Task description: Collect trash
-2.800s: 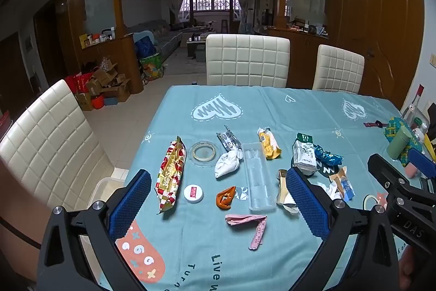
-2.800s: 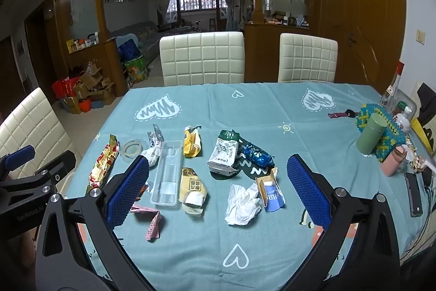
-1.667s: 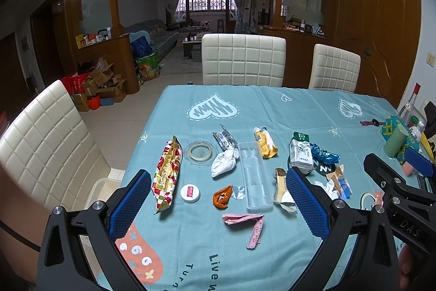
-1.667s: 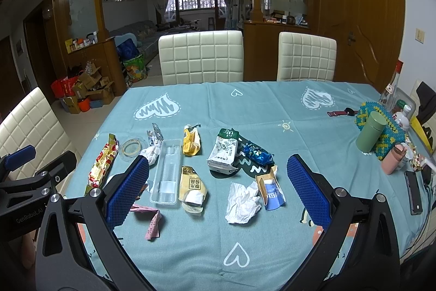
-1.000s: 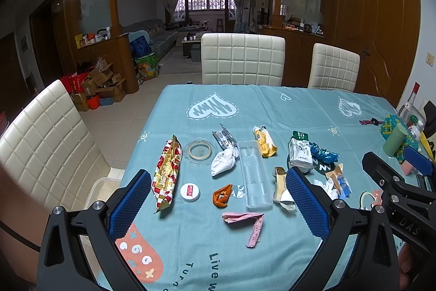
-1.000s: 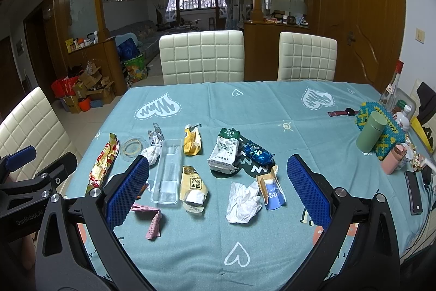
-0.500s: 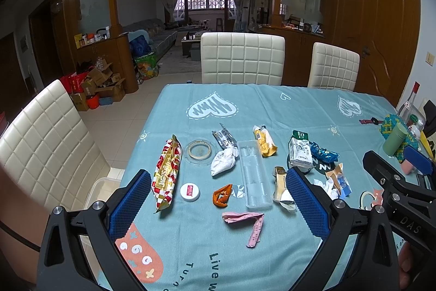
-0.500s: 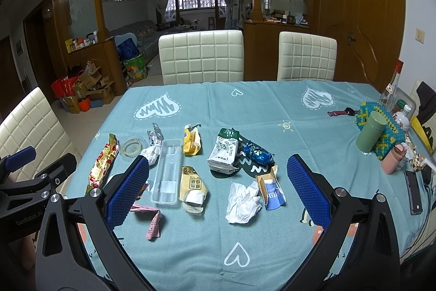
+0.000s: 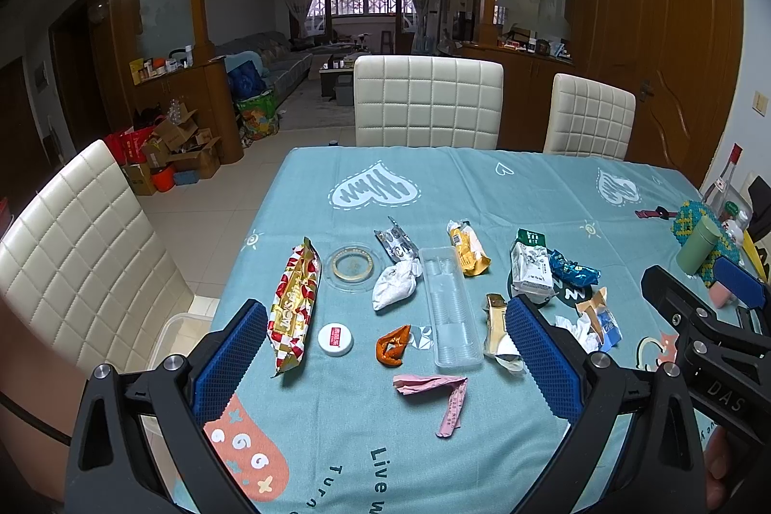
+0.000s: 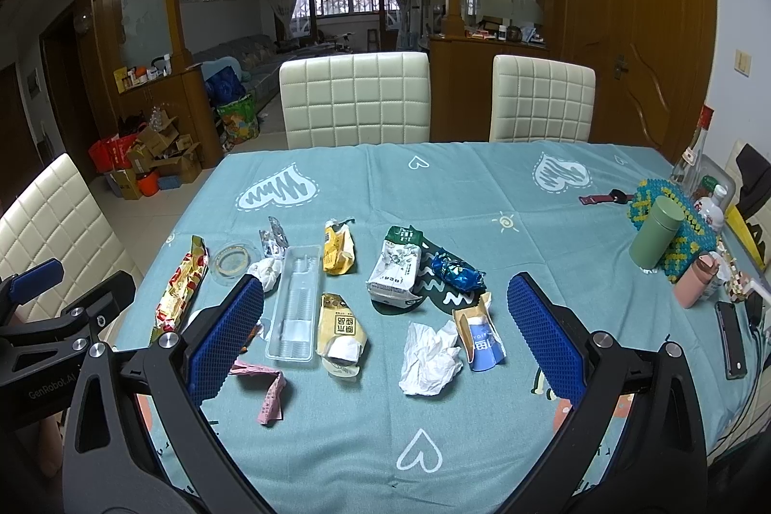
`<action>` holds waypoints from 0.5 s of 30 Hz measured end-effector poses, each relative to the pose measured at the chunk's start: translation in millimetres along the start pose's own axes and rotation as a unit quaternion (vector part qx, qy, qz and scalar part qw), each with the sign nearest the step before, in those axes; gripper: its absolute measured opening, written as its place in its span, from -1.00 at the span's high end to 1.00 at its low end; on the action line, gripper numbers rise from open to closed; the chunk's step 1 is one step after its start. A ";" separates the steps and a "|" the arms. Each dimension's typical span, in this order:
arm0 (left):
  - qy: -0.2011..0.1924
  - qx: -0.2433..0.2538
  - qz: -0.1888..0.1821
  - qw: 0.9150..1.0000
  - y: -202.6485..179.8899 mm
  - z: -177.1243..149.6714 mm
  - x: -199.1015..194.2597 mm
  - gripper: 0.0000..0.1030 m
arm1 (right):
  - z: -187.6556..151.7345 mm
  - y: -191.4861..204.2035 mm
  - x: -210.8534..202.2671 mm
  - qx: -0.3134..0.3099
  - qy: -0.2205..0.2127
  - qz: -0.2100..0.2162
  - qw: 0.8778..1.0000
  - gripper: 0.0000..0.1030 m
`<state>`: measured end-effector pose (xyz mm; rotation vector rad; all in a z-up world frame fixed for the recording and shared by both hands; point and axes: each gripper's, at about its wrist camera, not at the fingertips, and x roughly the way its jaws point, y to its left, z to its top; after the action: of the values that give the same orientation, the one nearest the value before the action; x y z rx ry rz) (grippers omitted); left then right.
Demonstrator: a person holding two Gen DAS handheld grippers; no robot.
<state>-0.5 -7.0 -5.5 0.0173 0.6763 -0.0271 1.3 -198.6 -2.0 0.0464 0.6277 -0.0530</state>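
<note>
Trash lies scattered on the teal tablecloth (image 9: 433,186). A red and gold snack wrapper (image 9: 294,302), a white cap (image 9: 335,339), an orange wrapper (image 9: 392,344), a clear plastic tray (image 9: 450,307) and a pink paper strip (image 9: 438,388) sit before my left gripper (image 9: 385,360), which hovers open and empty. My right gripper (image 10: 385,331) is open too, above a crumpled white tissue (image 10: 429,360), a blue paper cup (image 10: 482,338) and a yellow packet (image 10: 342,331). A white and green bag (image 10: 395,270) and blue foil (image 10: 458,273) lie farther back.
White padded chairs (image 9: 429,102) stand at the far side and one chair (image 9: 72,254) at the left. A green tumbler (image 10: 658,237), a pink bottle (image 10: 696,280), a phone (image 10: 732,338) and a beaded holder (image 10: 674,215) crowd the right edge.
Both grippers have drifted slightly; the trash has stayed where it was and both remain open and empty.
</note>
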 end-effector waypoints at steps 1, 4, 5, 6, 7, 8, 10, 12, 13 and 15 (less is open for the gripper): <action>0.000 0.000 0.000 1.000 0.0 0.0 0.0 -0.89 | 0.0 0.0 0.3 0.000 0.000 0.000 1.000 -0.94; 0.000 0.000 0.000 1.000 -0.1 0.1 0.2 -0.89 | 0.2 0.1 0.4 0.000 0.000 0.000 1.000 -0.94; 0.000 0.000 0.000 1.000 -0.5 -0.2 0.1 -0.89 | 0.3 0.2 0.3 0.000 0.000 0.000 1.000 -0.94; 0.000 0.000 0.000 1.000 0.2 0.2 0.3 -0.89 | 0.3 0.2 0.4 0.000 0.000 0.000 1.000 -0.94; 0.001 0.000 0.000 1.000 -0.6 -0.3 -0.1 -0.89 | 0.4 0.3 0.4 0.000 0.000 0.000 1.000 -0.94; 0.000 0.000 0.000 1.000 0.1 0.2 0.4 -0.89 | 0.4 0.3 0.4 0.000 0.000 0.000 1.000 -0.94; 0.001 0.000 0.000 1.000 0.0 0.1 0.3 -0.89 | 0.5 0.4 0.3 -0.001 0.000 0.000 1.000 -0.94; 0.000 0.000 0.000 1.000 -0.7 -0.3 0.1 -0.89 | 0.6 0.5 0.5 -0.001 0.000 0.000 1.000 -0.94; 0.001 0.000 0.000 1.000 -1.5 -0.7 -0.3 -0.89 | 0.9 1.1 0.7 -0.001 0.001 0.000 1.000 -0.94; 0.001 0.000 0.000 1.000 0.4 0.4 0.6 -0.88 | 0.4 0.8 0.7 -0.001 0.001 0.000 1.000 -0.94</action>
<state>0.2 -6.7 -5.6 0.0169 0.6781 -0.0263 2.2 -197.9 -2.0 0.0451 0.6297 -0.0521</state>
